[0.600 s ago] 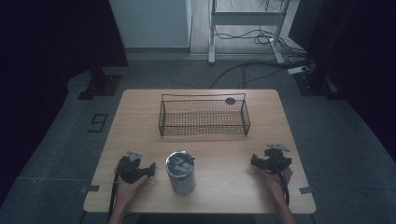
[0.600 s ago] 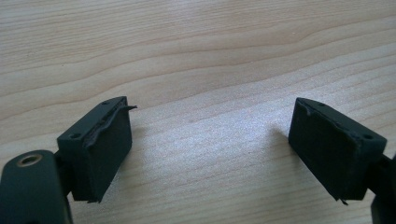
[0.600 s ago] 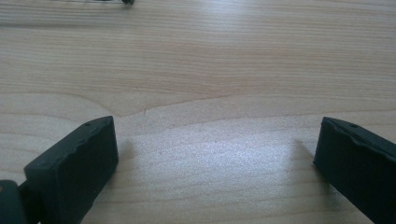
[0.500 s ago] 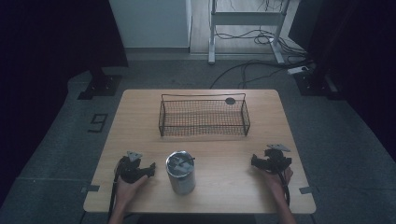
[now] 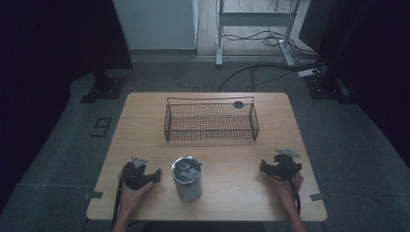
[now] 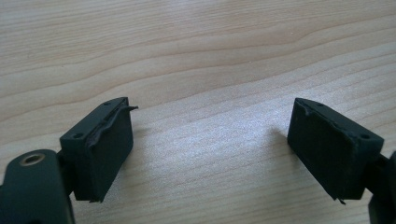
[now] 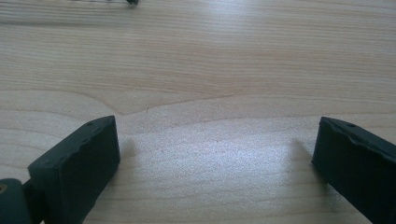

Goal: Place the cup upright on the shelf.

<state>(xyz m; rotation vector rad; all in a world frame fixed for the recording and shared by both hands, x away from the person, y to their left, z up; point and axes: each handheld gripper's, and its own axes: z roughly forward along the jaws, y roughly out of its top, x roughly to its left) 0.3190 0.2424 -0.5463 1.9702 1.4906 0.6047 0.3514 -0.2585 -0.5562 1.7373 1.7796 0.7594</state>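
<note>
A silvery metal can stands upright near the table's front edge, between my two hands. My left gripper rests on the wood just left of the can and apart from it. Its jaws are open, and in the left gripper view there is bare wood between the black pads. My right gripper lies on the table at the front right, well away from the can. In the right gripper view its jaws are open with nothing but wood grain between them.
A black wire basket stands across the middle of the wooden table, behind the can. A small dark round disc sits behind the basket's right end. Dark floor, cables and a metal frame lie beyond the table.
</note>
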